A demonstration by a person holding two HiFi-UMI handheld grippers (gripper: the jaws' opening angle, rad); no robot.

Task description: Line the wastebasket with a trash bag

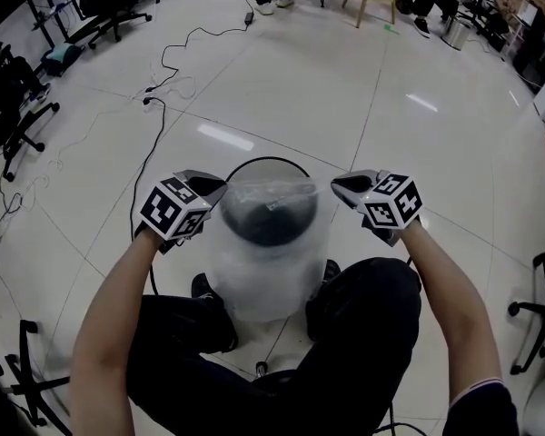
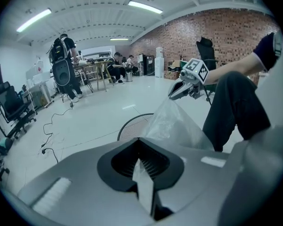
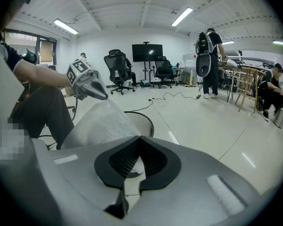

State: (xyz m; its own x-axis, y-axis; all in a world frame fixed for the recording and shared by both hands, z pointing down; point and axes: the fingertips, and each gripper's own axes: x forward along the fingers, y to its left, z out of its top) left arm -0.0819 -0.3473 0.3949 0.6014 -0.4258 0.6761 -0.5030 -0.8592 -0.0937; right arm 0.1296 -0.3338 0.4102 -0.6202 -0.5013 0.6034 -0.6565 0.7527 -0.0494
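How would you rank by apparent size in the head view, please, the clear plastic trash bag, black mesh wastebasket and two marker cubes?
1. Clear plastic trash bag.
2. Black mesh wastebasket, mostly covered.
3. Left marker cube and right marker cube look alike.

We are holding the grey left hand-held gripper (image 1: 213, 185) and grey right hand-held gripper (image 1: 341, 186) out on bare forearms, both angling downward with tips facing inward, jaws pinching the clear plastic trash bag (image 1: 263, 275).
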